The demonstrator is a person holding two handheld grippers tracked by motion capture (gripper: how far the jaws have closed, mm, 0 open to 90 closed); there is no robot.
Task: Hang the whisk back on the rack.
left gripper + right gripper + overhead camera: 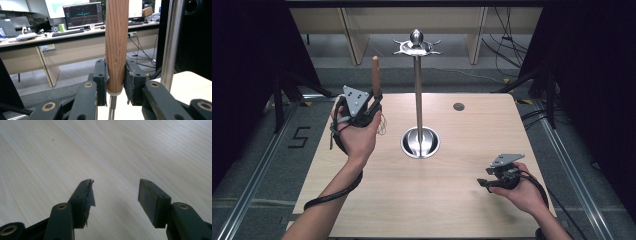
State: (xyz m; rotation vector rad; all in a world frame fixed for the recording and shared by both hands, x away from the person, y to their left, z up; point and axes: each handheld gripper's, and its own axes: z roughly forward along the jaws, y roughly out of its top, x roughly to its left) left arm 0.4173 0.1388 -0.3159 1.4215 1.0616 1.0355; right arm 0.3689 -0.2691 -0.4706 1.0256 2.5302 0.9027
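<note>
A small grey round cap (458, 106) sits flush in the table (422, 195) near its far edge. A "5" floor mark (299, 137) lies off the left edge, and loose cables (507, 45) beyond the far right corner.

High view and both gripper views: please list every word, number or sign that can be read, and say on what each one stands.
"5": black mark on the grey floor, left of the table.
Monitor in the left gripper view: lit graphics, too blurred to read.
Right gripper view: no text.

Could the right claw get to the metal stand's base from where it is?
Probably yes: the right claw is open and empty, and only bare tabletop lies between it and the stand's base.
</note>
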